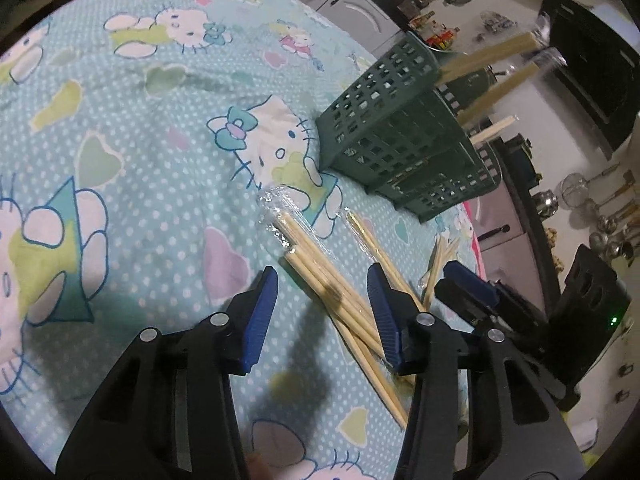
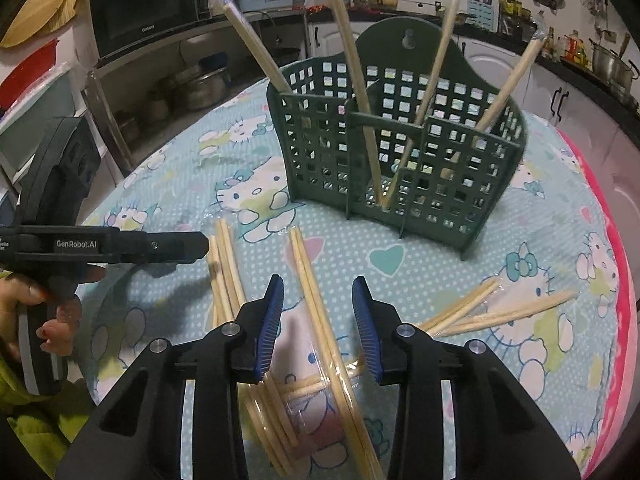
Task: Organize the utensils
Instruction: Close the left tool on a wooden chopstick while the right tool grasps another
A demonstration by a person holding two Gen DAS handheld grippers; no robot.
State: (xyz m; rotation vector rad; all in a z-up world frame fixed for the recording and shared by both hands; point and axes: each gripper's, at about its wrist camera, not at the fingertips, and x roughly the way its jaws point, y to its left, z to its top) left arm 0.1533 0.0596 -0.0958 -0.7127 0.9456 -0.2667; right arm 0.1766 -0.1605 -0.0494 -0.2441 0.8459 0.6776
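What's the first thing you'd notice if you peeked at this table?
The dark green plastic lattice holder stands at the table's middle with plastic-wrapped wooden chopsticks poking out. More wrapped chopstick pairs lie scattered on the pale blue cartoon-cat tablecloth in front of it.

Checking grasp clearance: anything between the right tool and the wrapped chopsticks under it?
Nothing visible. The right tool straddles the wrapped chopstick pair, pads clear; only other chopsticks lie alongside.

Even, fairly bright indoor light leaves soft claw shadows on the desk cloth (image 1: pixel 132 168), while strong fisheye bending and black vignetting warp the edges, and the far kitchen is slightly blurred.
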